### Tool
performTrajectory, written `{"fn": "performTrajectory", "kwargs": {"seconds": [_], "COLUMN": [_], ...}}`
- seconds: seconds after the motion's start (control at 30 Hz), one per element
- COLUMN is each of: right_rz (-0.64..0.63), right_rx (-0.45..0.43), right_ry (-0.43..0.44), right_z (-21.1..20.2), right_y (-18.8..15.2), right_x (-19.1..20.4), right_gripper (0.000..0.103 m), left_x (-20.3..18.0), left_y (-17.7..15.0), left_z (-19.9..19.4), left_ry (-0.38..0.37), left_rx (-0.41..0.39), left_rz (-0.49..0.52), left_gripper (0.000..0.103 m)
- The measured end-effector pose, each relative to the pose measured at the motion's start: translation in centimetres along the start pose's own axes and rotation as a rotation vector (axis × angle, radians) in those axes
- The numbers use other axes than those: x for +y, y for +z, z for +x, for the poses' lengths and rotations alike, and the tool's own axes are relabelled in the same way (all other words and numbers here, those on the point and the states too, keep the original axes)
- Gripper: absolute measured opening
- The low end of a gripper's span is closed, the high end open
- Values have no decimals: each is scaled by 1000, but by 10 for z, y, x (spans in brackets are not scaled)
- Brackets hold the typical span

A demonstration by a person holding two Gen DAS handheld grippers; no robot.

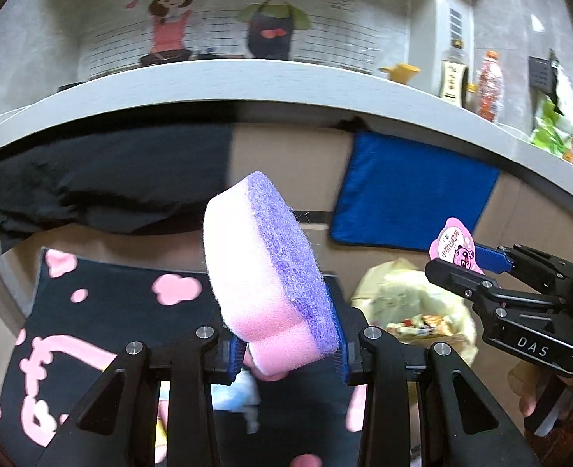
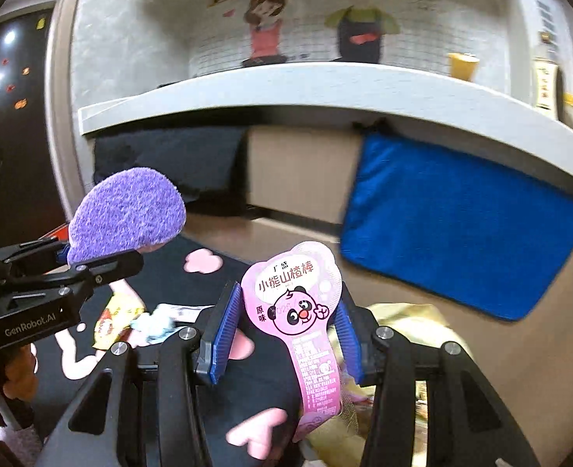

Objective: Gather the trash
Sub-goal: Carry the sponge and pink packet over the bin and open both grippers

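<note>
My left gripper is shut on a pink sponge with a purple scrub face, held up above a black mat with pink shapes. The sponge also shows in the right wrist view. My right gripper holds a pink bear-print snack wrapper against its right finger; the jaws stand fairly wide. The wrapper also shows in the left wrist view. A yellow trash bag with wrappers inside lies open below the right gripper. A yellow snack wrapper and crumpled paper lie on the mat.
A grey counter runs across above, with a yellow cup and bottles on it. A blue cloth and a black cloth hang from its front. A green bag sits at the right.
</note>
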State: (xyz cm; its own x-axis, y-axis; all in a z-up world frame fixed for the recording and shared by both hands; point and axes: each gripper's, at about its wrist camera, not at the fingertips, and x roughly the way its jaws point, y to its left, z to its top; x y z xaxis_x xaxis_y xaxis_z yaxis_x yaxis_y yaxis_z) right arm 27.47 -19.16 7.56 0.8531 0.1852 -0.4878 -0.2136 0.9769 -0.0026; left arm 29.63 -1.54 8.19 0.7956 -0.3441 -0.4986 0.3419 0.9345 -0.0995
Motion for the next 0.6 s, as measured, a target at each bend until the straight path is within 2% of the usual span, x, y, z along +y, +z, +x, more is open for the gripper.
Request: {"fn": "performTrajectory", "kwargs": {"seconds": [0.27, 0.6], "right_rz": [73, 190], "right_rx": [-9, 19], "right_ry": [-99, -178], "right_z": [-29, -32], "right_y": [-20, -46], "right_x": [-61, -129], "right_gripper": [44, 44], "left_x": [-66, -122], "left_y": [1, -9], "left_z": [28, 77], "left_ry": [-88, -134], "left_rx": [34, 93], "left_rz": [46, 96], "left_gripper": [37, 37]}}
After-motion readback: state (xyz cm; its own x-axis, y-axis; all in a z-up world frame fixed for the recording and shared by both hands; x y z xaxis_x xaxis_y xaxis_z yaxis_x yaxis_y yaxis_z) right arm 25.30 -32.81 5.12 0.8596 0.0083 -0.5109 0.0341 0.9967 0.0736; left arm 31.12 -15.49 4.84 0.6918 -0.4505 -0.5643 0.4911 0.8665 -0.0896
